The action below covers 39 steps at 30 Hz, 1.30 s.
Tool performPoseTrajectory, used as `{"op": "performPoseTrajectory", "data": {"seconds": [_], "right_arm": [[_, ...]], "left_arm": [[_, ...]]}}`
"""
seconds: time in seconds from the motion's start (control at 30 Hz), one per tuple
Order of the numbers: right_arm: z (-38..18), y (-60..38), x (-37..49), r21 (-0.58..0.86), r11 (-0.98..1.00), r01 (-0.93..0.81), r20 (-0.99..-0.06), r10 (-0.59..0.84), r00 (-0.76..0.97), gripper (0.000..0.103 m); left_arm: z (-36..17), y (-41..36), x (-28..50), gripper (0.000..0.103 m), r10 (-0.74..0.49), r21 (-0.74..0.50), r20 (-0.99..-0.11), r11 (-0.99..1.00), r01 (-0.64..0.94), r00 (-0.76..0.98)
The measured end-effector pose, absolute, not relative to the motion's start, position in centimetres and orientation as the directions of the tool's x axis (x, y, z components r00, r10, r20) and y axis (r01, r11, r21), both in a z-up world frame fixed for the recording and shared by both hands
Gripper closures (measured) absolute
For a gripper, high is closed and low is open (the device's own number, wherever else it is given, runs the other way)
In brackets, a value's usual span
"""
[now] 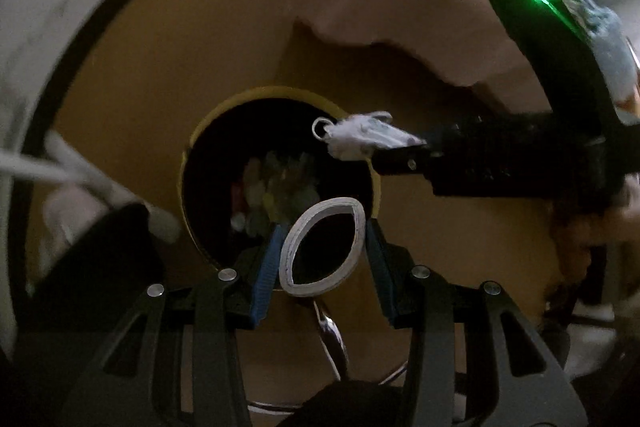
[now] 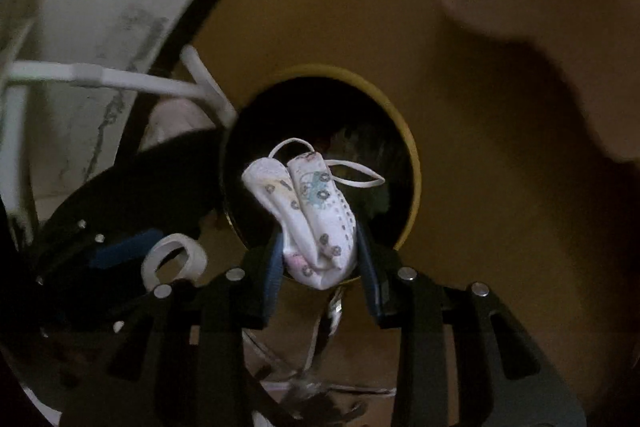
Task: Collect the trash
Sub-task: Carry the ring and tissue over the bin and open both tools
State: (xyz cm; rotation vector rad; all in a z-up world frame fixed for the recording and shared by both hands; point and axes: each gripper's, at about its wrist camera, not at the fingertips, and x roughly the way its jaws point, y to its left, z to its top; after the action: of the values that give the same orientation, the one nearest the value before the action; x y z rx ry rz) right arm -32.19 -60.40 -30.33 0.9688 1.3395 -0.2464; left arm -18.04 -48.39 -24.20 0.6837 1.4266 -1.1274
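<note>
The left claw [image 1: 322,247] is squeezing a squashed white tape ring [image 1: 322,247] between its blue pads [image 1: 266,279]. The right claw [image 2: 320,255] is pinching a folded face mask [image 2: 316,223] with little pictures on it. Both are hanging over the round dark hole [image 1: 280,179] of a yellow bin [image 1: 140,87], with the mask at 2 o'clock from the ring. Colourful trash [image 1: 276,191] is lying deep inside.

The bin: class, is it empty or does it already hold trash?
Holds trash: pale, colourful scraps show inside the bin, down its dark round opening.
</note>
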Motion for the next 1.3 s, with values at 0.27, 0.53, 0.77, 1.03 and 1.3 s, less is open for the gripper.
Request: {"op": "performPoseTrajectory", "data": {"seconds": [0.27,0.53,0.77,1.03,1.3], "right_arm": [[-36.8,-61.8,-32.1,0.487,0.381,0.786,-0.839,0.456,0.299,0.068],[-37.4,-62.9,-32.0,0.489,0.331,0.807,-0.836,0.443,0.324,0.068],[-37.3,-61.8,-30.4,0.505,0.332,0.797,-0.826,0.453,0.335,0.068],[-36.9,-62.1,-30.0,0.511,0.339,0.790,-0.826,0.447,0.342,0.068],[-36.1,-62.5,-29.4,0.538,0.313,0.782,-0.814,0.435,0.386,0.016]], "left_arm": [[-30.9,-48.6,-15.7,0.061,-0.135,-0.332,-0.943,0.481,0.812,-0.305],[-32.0,-49.6,-15.8,0.061,-0.117,-0.334,-0.940,0.502,0.798,-0.320],[-32.3,-49.7,-15.5,0.061,-0.113,-0.334,-0.940,0.505,0.796,-0.323],[-32.4,-49.5,-15.4,0.061,-0.121,-0.337,-0.939,0.509,0.792,-0.321],[-32.3,-49.4,-16.0,0.021,-0.106,-0.315,-0.947,0.497,0.809,-0.304]]}}
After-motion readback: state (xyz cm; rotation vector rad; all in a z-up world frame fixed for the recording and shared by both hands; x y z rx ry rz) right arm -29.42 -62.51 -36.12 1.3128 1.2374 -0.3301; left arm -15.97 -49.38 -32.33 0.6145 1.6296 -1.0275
